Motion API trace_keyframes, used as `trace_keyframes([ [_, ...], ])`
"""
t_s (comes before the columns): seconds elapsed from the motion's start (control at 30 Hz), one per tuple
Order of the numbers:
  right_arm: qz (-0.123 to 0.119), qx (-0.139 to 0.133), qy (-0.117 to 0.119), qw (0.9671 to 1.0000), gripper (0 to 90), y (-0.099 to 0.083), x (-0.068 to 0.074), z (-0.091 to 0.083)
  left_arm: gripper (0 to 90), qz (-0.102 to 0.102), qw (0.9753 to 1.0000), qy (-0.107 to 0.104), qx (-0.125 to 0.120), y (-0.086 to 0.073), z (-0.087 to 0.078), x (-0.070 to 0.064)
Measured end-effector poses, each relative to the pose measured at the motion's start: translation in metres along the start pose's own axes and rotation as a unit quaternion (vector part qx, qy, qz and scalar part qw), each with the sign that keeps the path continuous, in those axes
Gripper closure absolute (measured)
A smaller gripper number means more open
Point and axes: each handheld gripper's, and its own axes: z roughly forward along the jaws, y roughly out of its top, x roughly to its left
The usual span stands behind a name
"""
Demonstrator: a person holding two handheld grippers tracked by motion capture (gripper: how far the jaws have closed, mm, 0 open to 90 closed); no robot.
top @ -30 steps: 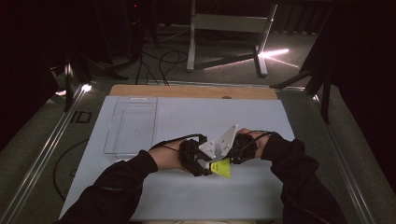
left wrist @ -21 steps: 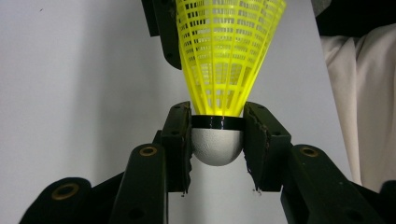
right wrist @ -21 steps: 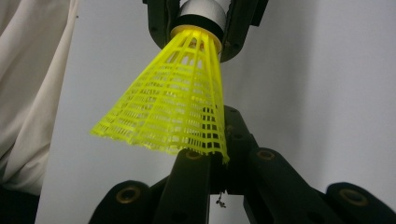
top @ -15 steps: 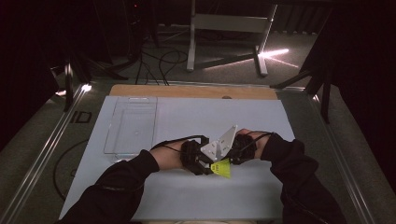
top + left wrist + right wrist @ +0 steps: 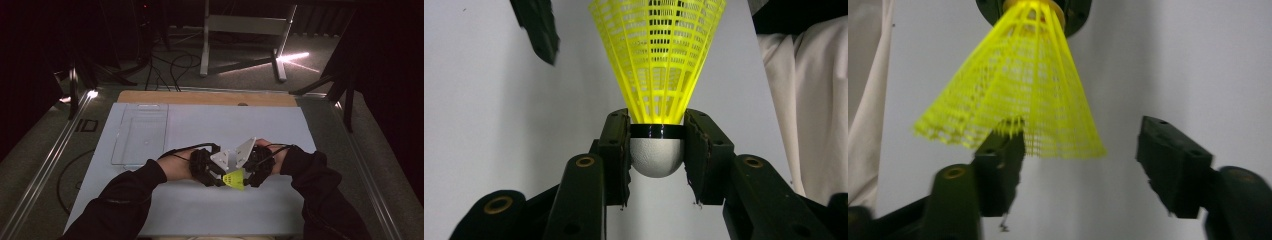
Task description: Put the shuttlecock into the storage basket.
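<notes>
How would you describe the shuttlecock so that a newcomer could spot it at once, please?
Find the pale sheet on the table; at its near middle the two hands meet. Between them, the left claw grips the shuttlecock by its white cap. Its bright yellow mesh skirt is the only vivid colour there.

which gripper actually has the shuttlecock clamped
The left gripper: its jaws pinch the yellow shuttlecock at its white cork. The right gripper stands open around the skirt.

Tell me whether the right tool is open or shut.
Open. In the right gripper view the right tool has its jaws spread wide, the yellow shuttlecock skirt over one jaw, not clamped; the left tool grips its cork.
</notes>
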Motion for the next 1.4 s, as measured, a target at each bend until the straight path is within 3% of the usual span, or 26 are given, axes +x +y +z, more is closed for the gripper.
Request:
trace_keyframes([
  [0.33,0.038,-0.018,0.002,0.9991,14.2,-0.008,-0.001,-0.009,65.5,-0.007,0.9999,0.004,0.01,-0.011,-0.013,0.002],
  [0.43,0.045,-0.02,0.006,0.9988,11.8,-0.009,-0.002,-0.011,65.5,-0.01,0.9999,0.009,0.009,-0.013,-0.016,0.002],
  [0.47,0.051,-0.022,0.008,0.9984,11.9,-0.01,-0.002,-0.012,65.5,-0.011,0.9999,0.003,0.009,-0.015,-0.018,0.003],
  [0.53,0.053,-0.026,0.009,0.9982,11.8,-0.011,-0.003,-0.012,65.5,-0.015,0.9998,0.012,0.007,-0.016,-0.02,0.003],
  [0.57,0.065,-0.04,-0.002,0.9971,11.3,-0.012,-0.005,-0.015,65.5,-0.035,0.9993,0.011,0.009,-0.018,-0.026,0.004],
  [0.9,0.092,-0.091,-0.03,0.9911,11.3,-0.019,-0.004,-0.026,65.6,-0.083,0.9965,0.007,0.001,-0.028,-0.048,0.011],
  [1.1,0.116,-0.12,-0.042,0.985,11.4,-0.026,-0.002,-0.03,65.6,-0.099,0.9947,0.028,-0.006,-0.036,-0.064,0.012],
  [1.2,0.124,-0.123,-0.057,0.9831,11.4,-0.029,0.0,-0.029,65.6,-0.114,0.9928,0.035,-0.011,-0.04,-0.071,0.014],
  [1.23,0.126,-0.13,-0.056,0.982,11.4,-0.03,0.0,-0.029,65.6,-0.122,0.9921,0.029,-0.009,-0.042,-0.073,0.014],
  [1.37,0.13,-0.148,-0.069,0.978,11.3,-0.034,0.004,-0.031,65.6,-0.132,0.9901,0.047,-0.01,-0.049,-0.08,0.014],
  [1.4,0.131,-0.153,-0.071,0.9769,11.3,-0.034,0.005,-0.032,65.6,-0.138,0.9895,0.043,-0.008,-0.05,-0.082,0.015],
])
